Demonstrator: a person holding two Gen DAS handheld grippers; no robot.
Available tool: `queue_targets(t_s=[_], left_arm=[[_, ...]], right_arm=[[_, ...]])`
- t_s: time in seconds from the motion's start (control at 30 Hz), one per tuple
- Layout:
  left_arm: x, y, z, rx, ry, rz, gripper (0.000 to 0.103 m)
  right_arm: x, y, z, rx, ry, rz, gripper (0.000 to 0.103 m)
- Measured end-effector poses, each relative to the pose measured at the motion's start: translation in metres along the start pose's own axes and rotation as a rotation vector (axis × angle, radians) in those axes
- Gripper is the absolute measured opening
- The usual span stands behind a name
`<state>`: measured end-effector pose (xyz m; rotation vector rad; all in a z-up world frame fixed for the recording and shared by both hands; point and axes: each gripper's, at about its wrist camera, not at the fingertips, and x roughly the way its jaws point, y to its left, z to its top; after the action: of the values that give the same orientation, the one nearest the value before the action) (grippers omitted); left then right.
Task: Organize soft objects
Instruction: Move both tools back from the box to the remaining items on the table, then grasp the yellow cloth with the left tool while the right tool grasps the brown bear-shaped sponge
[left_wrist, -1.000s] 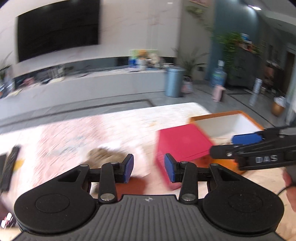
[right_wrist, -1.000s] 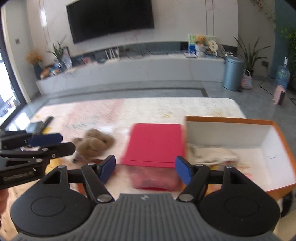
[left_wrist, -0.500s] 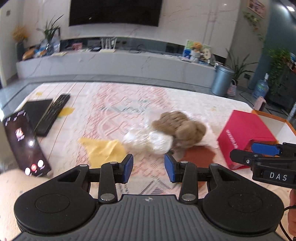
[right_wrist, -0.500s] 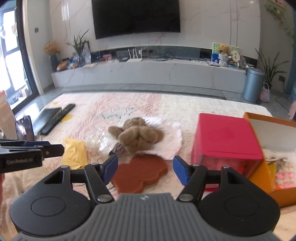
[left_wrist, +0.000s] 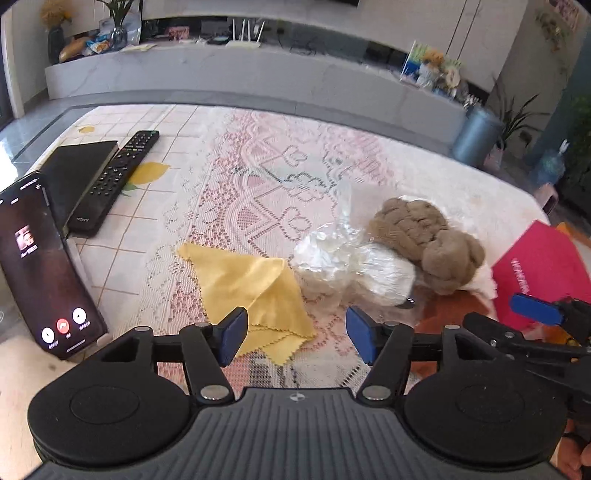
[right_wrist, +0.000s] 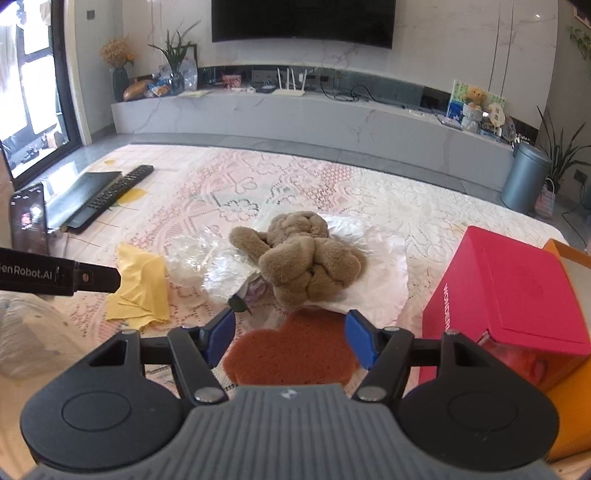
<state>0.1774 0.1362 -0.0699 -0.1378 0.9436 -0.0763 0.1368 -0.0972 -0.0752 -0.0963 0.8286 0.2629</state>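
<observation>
Lace-covered table (right_wrist: 424, 206), perhaps living room.

1. A dark television (right_wrist: 303, 20) hangs on a pale marble wall (right_wrist: 461, 44).
2. Below the television runs a long grey media console (right_wrist: 295, 118).
3. Right of the console stands a blue-grey bin (right_wrist: 526, 177); left, a bright window (right_wrist: 29, 96).

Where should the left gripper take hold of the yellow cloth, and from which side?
Grip the near, scalloped corner of the yellow cloth, coming down from above at the near edge. The cloth lies flat and folded on the lace tablecloth, and its layered edges stack there, right ahead of the open left gripper, probably giving the pads several layers to pinch, clear of the crinkled plastic wrap.
</observation>
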Motion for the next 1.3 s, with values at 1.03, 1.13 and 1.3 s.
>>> queue_targets(t_s=[1.03, 1.13, 1.3], left_arm=[[0.072, 0.011, 0.011, -0.156, 0.130, 0.168, 0.010], [0.058, 0.012, 0.009, -0.170, 0.068, 0.156, 0.009], [0.037, 0.004, 0.008, -0.156, 0.011, 0.115, 0.008]], right_arm=[[0.068, -0.028, -0.008, 0.343, 0.269, 0.005, 0.091], [0.066, -0.026, -0.007, 0.342, 0.264, 0.018, 0.083], [0.061, -0.023, -0.007, 0.303, 0.241, 0.010, 0.071]])
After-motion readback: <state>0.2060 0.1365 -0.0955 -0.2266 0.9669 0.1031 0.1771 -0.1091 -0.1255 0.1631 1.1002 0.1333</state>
